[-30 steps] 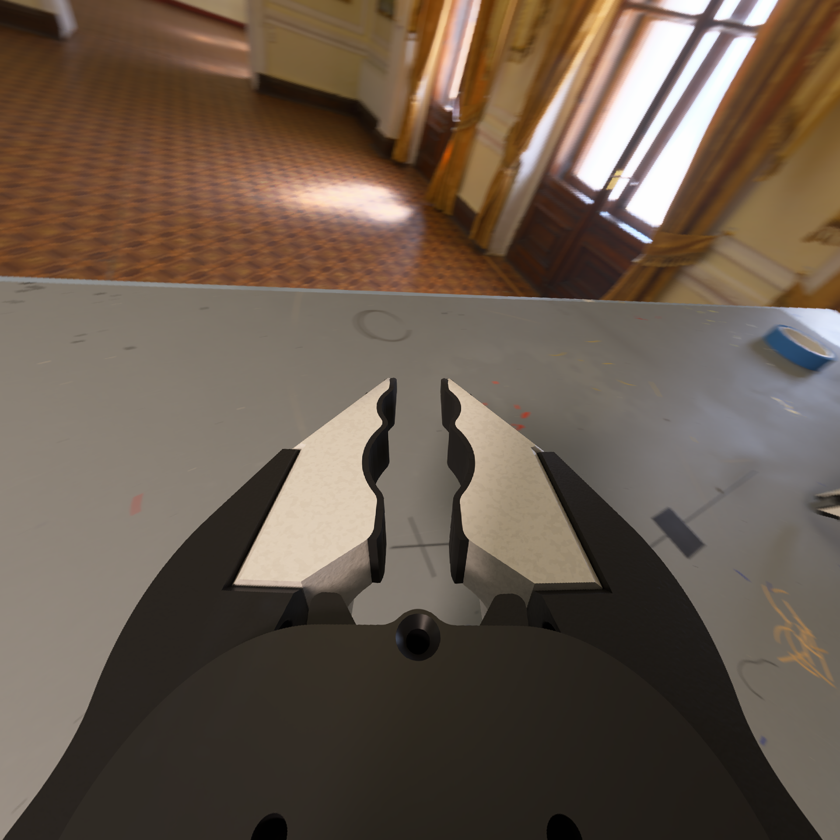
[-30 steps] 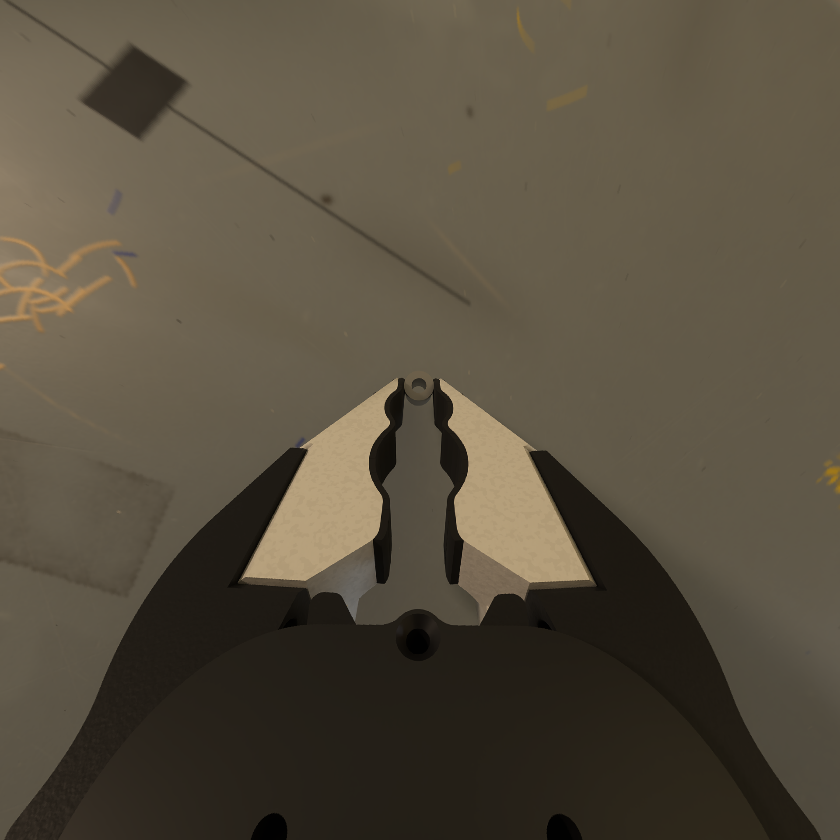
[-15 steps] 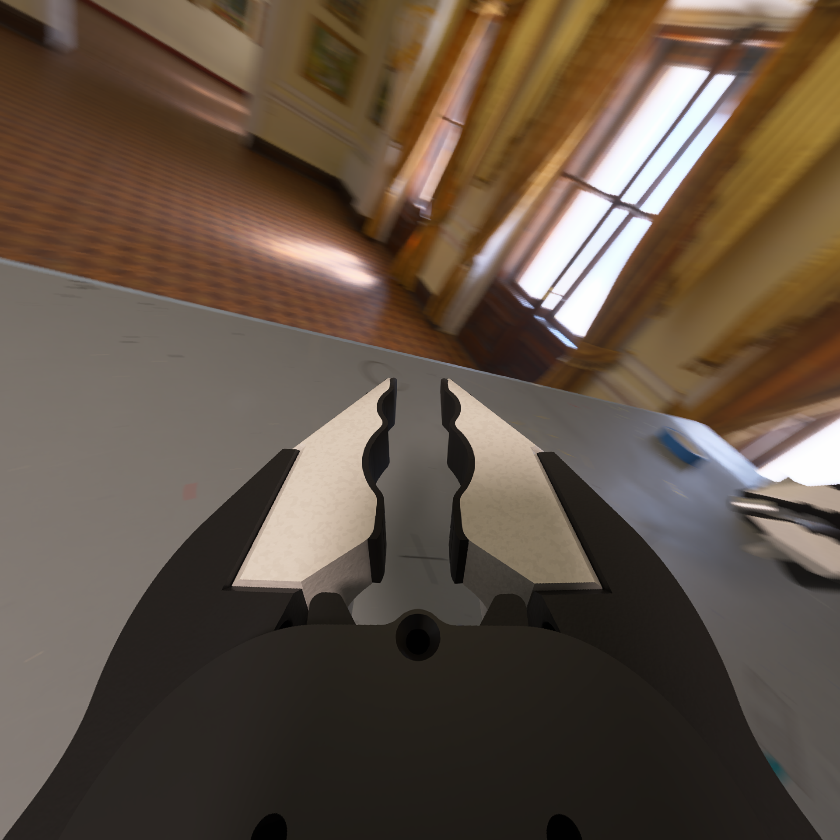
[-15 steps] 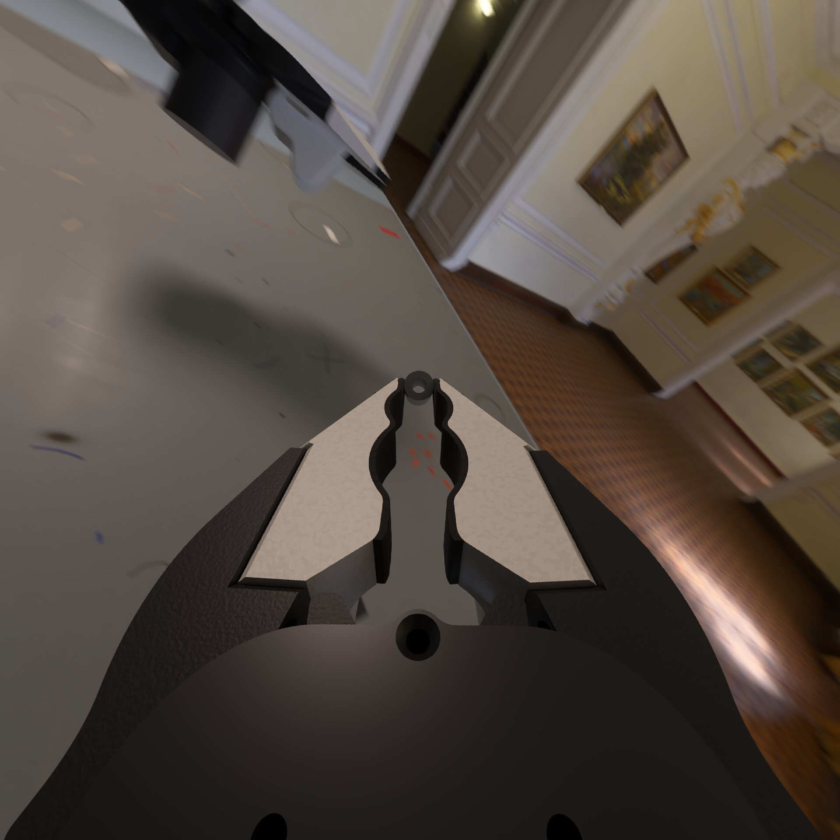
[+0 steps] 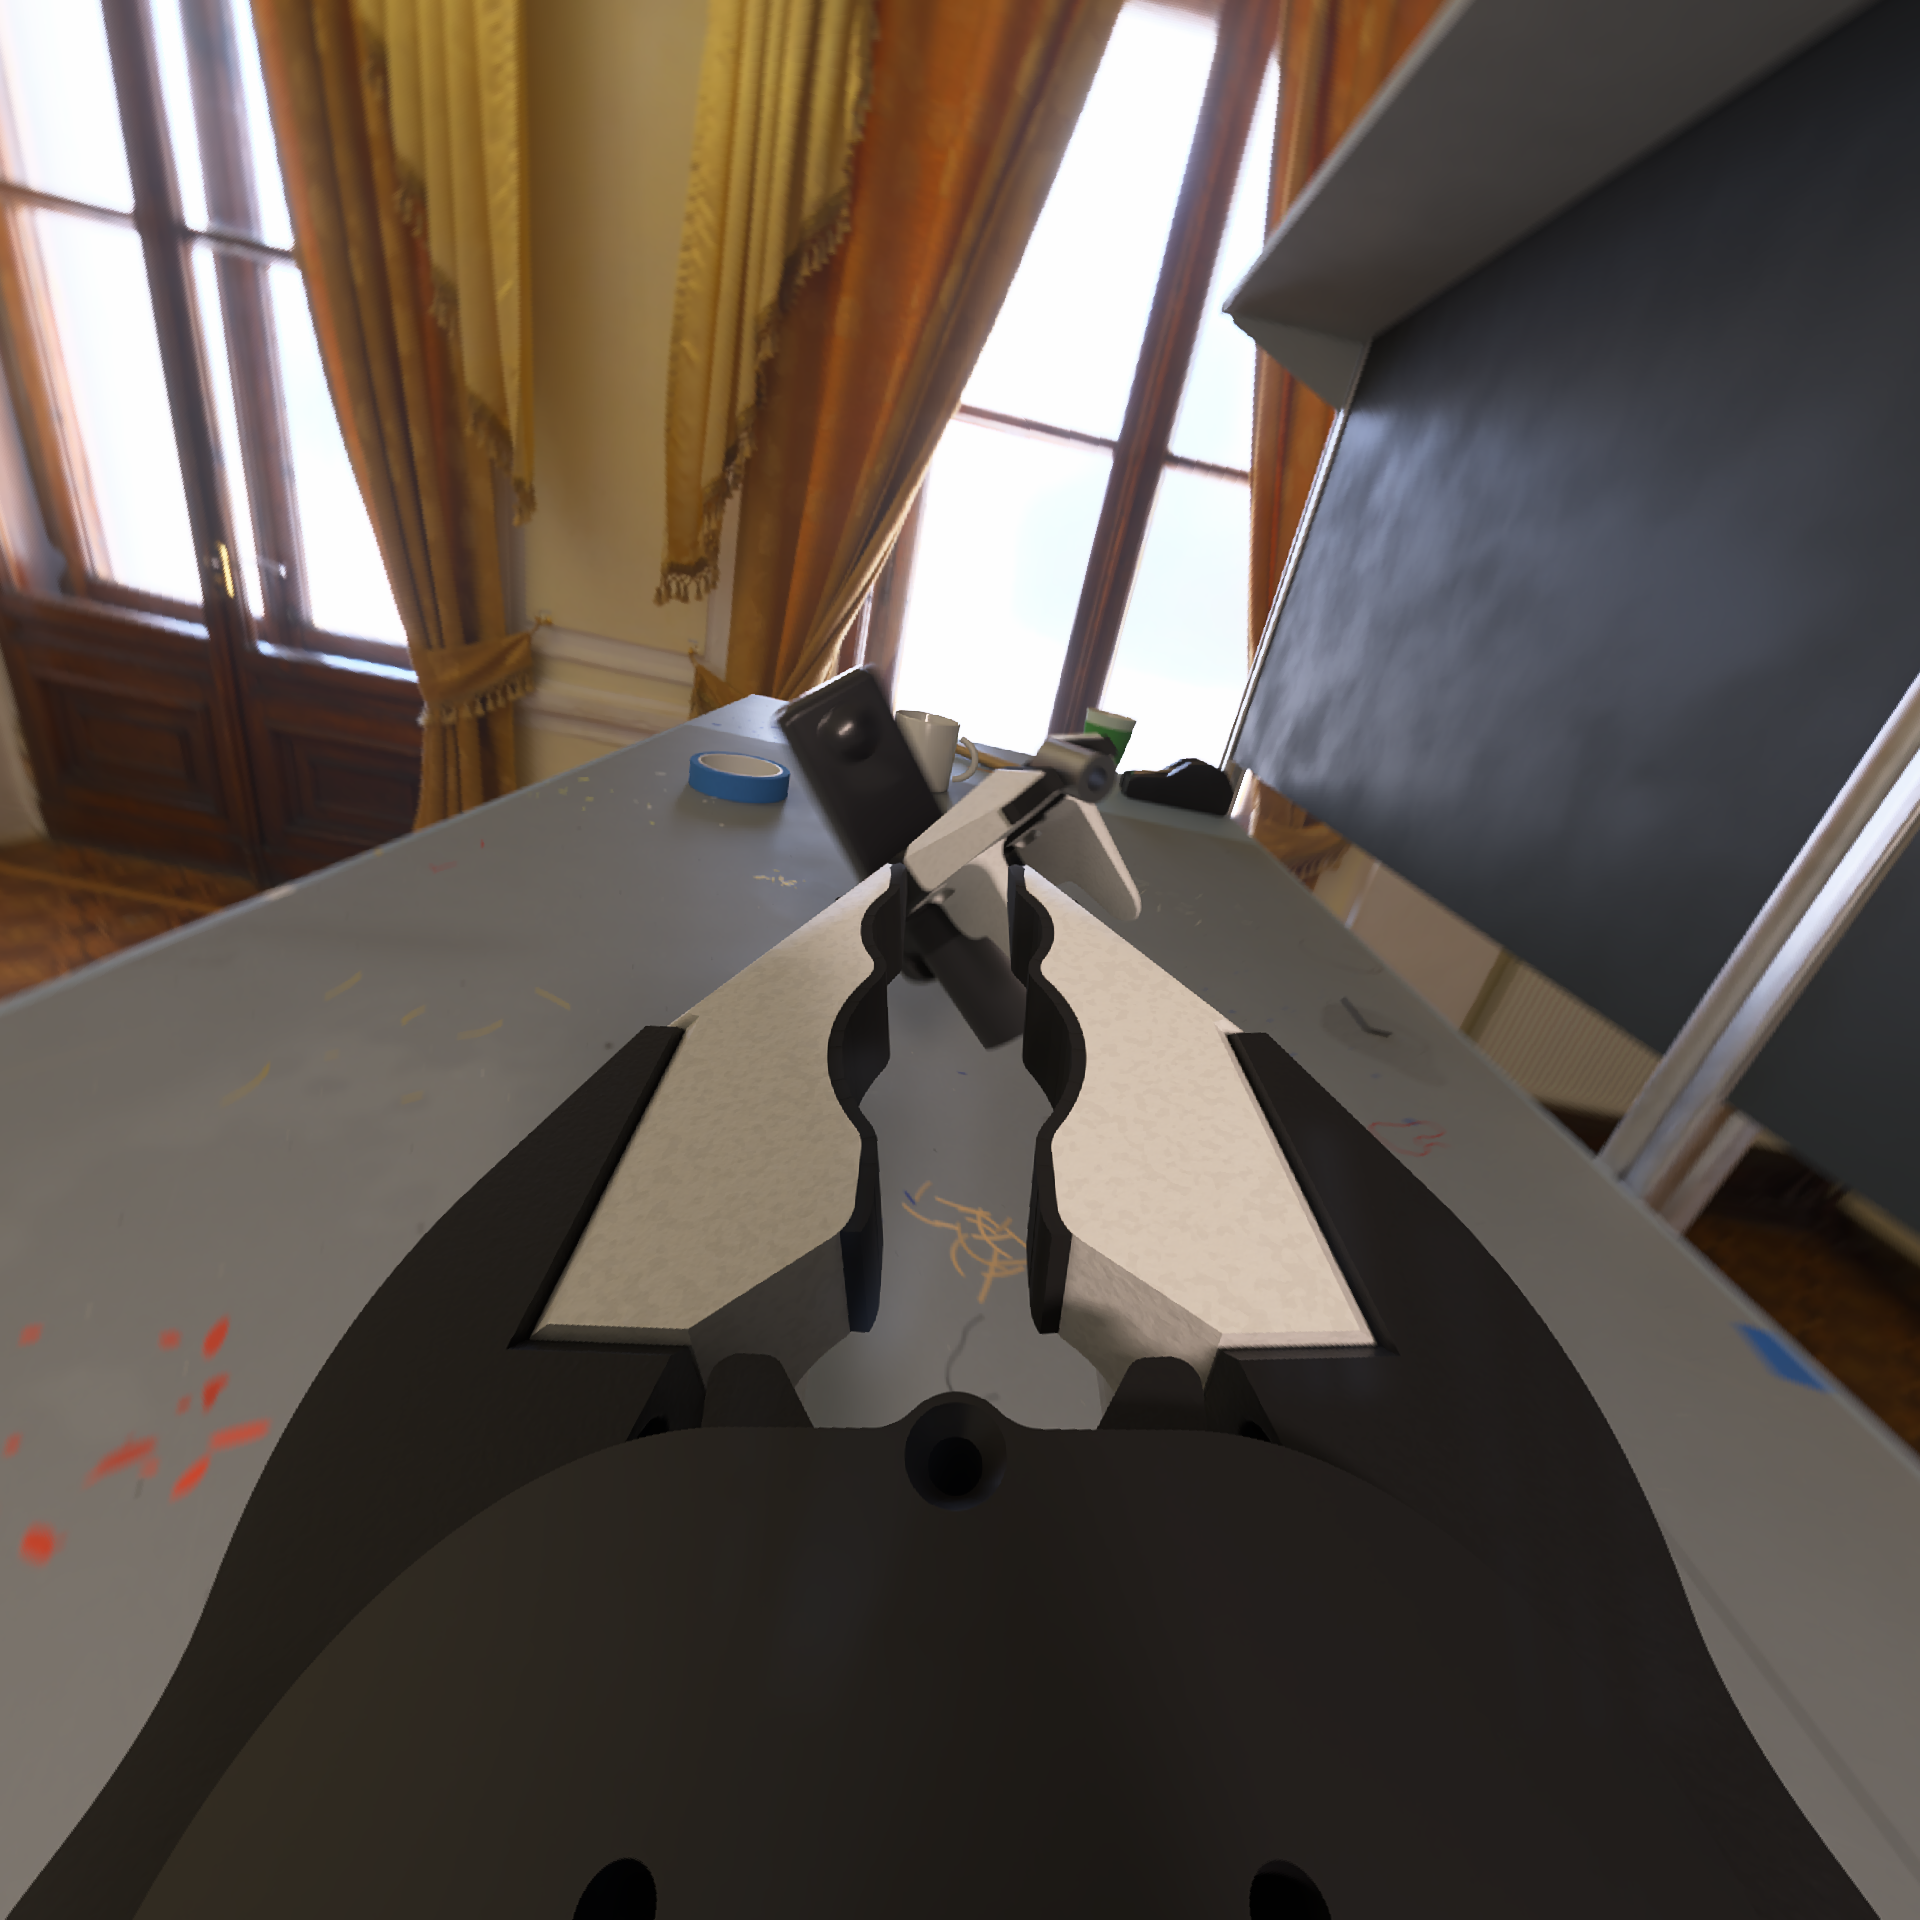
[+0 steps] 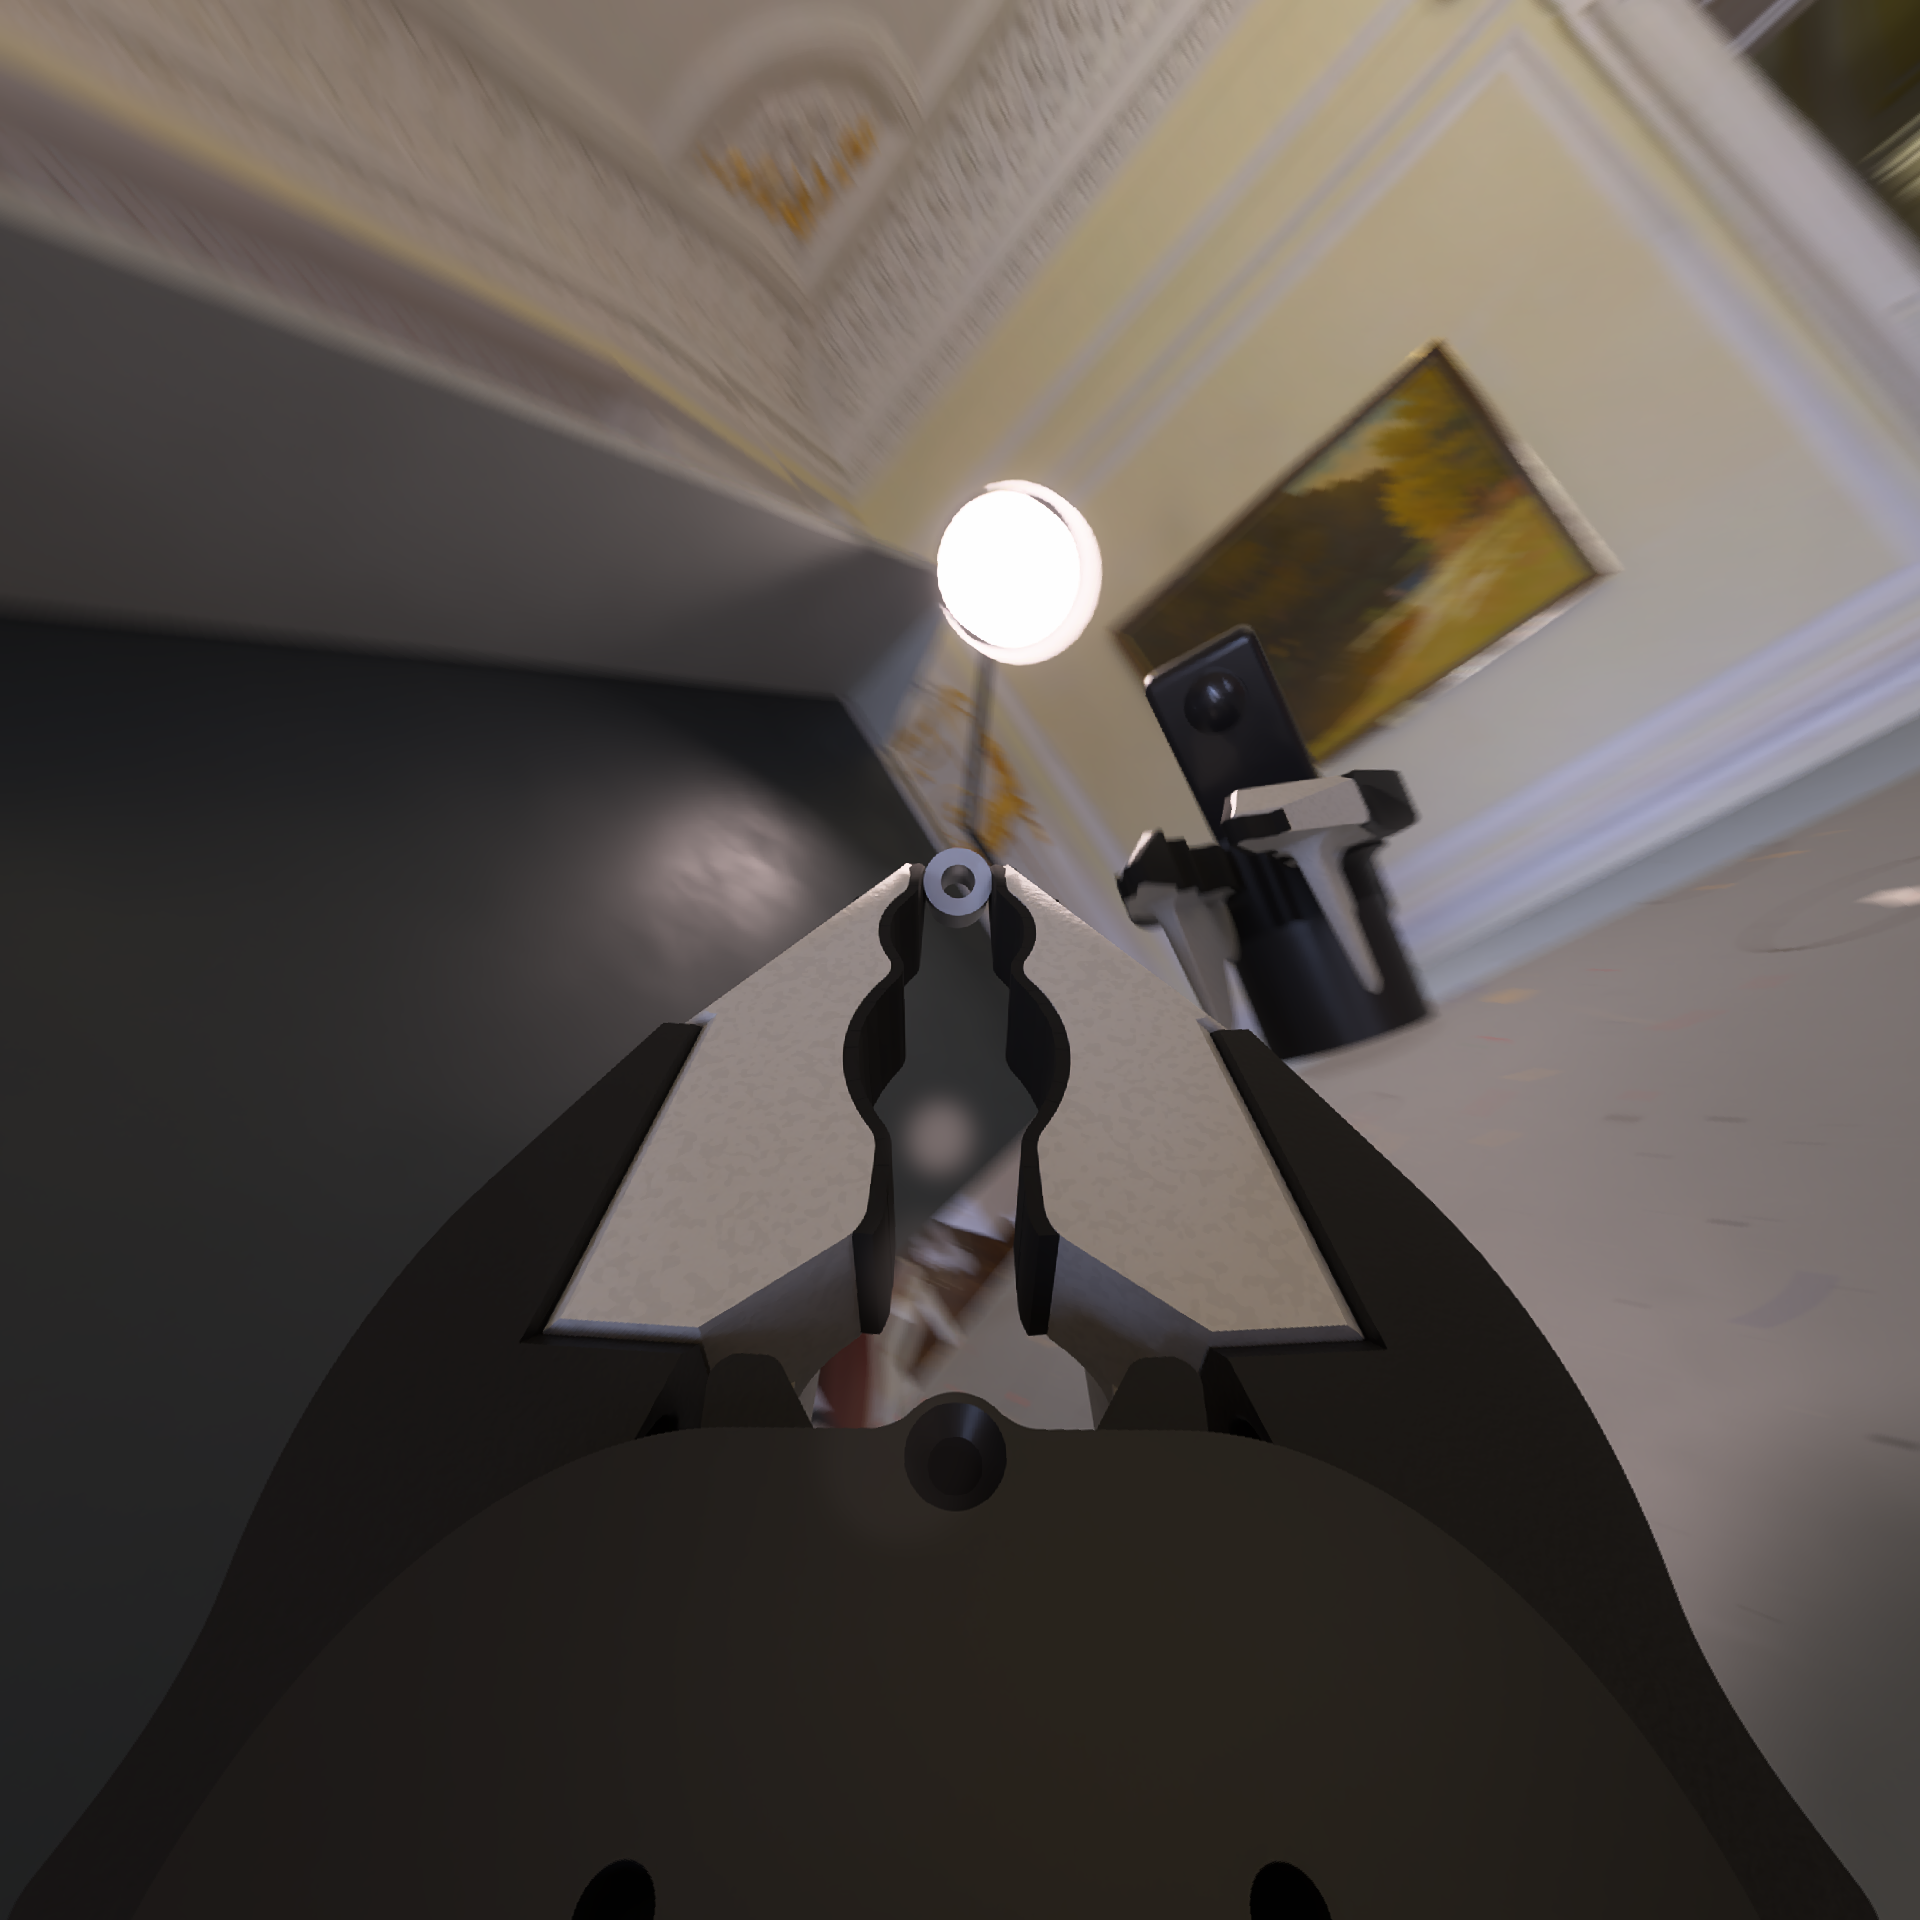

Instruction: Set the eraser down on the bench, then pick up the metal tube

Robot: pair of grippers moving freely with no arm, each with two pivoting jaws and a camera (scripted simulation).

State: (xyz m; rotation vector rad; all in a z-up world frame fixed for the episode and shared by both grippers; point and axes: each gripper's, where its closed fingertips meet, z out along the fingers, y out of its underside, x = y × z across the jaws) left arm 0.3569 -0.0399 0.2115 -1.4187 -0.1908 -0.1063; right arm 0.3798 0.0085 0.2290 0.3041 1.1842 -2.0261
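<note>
Curtained windows stand beyond the bench's [image 5: 312, 1039] far edge. My right claw [image 6: 958, 902], clenched on the metal tube [image 6: 957, 883], has swung up off it; left claw [image 5: 954, 883] gapes empty. The eraser, probably that dark lump [image 5: 1179, 781] at the far corner, seems down.

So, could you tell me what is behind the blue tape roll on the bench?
Behind the tape roll the bench ends; beyond it stand curtains and a window. To its right, the right hand-held gripper covers part of a white mug.

The tube [image 6: 957, 884], small, grey and hollow, sits pinched between the fingertips, its open end facing back along them.
</note>
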